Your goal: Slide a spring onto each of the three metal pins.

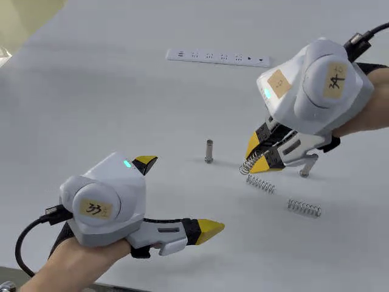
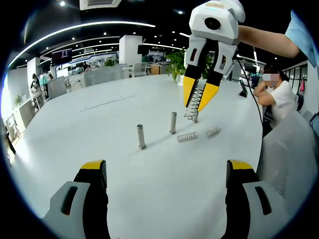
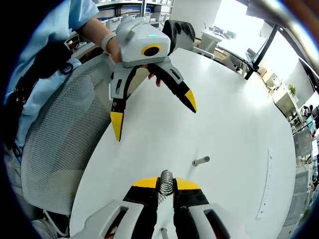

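Slanting one o'clock to seven in the head view, the spring point(image 1: 246, 166) is clamped in the right gripper point(image 1: 258, 155) just over the table point(image 1: 121, 91), a bare pin point(image 1: 209, 151) seen at its ten o'clock, the wide-spread left gripper point(image 1: 179, 194) farther at eight.

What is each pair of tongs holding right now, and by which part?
Right tongs pinch a spring across its side coils, one end poking out beyond them. Left tongs are open, holding nothing.

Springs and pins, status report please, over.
Right gripper shut on one spring. Left gripper open, empty. Two loose springs flat on table; two pins bare. Nothing blocking.
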Demonstrator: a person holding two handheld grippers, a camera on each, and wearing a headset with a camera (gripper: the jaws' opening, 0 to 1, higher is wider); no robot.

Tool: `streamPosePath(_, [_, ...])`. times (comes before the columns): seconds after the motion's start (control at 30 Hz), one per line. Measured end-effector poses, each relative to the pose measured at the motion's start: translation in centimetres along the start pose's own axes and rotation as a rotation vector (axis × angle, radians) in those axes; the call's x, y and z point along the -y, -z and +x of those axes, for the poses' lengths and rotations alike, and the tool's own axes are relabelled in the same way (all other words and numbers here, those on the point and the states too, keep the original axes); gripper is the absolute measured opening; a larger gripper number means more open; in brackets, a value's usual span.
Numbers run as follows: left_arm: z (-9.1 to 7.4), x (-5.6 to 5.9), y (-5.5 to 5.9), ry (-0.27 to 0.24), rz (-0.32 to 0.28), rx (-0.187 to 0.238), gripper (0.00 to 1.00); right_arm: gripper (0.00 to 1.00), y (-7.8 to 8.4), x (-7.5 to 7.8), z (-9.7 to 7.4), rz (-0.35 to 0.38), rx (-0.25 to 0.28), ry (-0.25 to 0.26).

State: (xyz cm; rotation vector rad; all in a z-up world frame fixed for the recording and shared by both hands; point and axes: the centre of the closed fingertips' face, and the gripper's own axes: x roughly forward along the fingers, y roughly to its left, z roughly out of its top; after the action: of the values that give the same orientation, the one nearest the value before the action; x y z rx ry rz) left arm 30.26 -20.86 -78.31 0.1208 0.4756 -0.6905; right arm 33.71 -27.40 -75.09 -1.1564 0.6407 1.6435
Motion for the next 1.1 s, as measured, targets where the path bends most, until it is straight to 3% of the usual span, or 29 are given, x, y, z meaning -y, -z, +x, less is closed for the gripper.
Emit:
streamPosePath(0.2, [0.4, 0.6, 0.4, 0.009, 0.046, -0.022, 0.99, 0.07, -0.6, 2.5, 0.2, -0.039, -0.035, -0.01])
streamPosePath(0.63, [0.6, 0.4, 0.4, 0.011, 0.044, -0.016, 0.99, 0.07, -0.8, 6.3, 1.2, -0.108, -0.128, -0.056])
streamPosePath(1.1, [0.5, -0.1, 0.2, -0.006, 0.023, -0.002, 0.97, 0.07, -1.1, 6.5, 2.4, -0.15, -0.183, -0.114])
